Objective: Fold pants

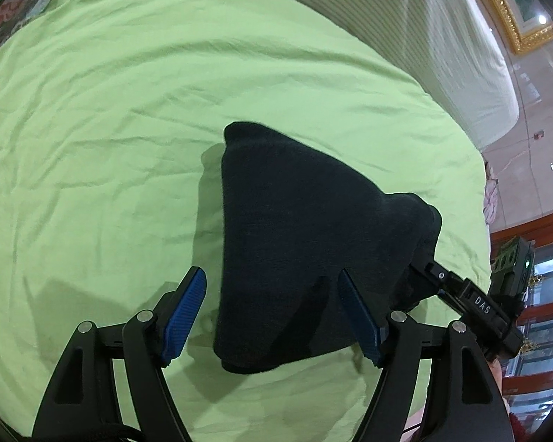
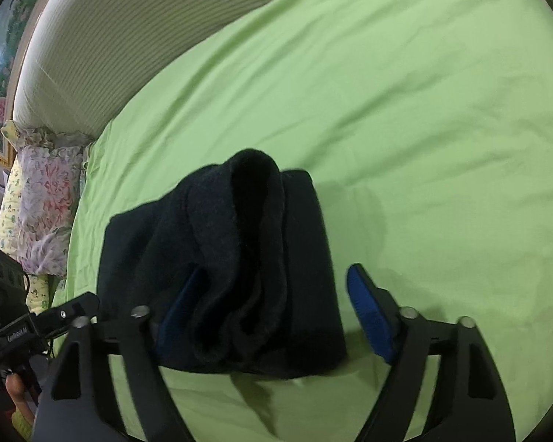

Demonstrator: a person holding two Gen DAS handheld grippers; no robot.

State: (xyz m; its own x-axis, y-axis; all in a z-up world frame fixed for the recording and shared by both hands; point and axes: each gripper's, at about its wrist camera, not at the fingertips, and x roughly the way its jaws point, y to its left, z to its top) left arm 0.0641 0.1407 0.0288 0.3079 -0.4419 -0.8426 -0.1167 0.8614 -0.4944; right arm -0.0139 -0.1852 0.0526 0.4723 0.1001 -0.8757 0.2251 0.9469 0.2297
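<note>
The dark navy pants (image 1: 295,243) lie folded into a thick bundle on the green bed sheet (image 1: 129,110). My left gripper (image 1: 272,313) is open, its blue pads (image 1: 188,313) on either side of the bundle's near end. My right gripper (image 2: 276,309) is open too and straddles the other side of the pants (image 2: 239,258); its left pad is partly hidden under a raised fold, its right pad (image 2: 368,316) stands apart from the cloth. The right gripper shows in the left wrist view (image 1: 472,302) at the bundle's right edge. The left gripper's body shows in the right wrist view (image 2: 37,328).
A cream striped headboard (image 1: 453,48) borders the sheet. A floral pillow (image 2: 44,199) lies by the bed's edge. The wide green sheet (image 2: 424,110) stretches beyond the pants. A gold picture frame (image 1: 512,18) and wooden furniture (image 1: 534,294) stand off the bed.
</note>
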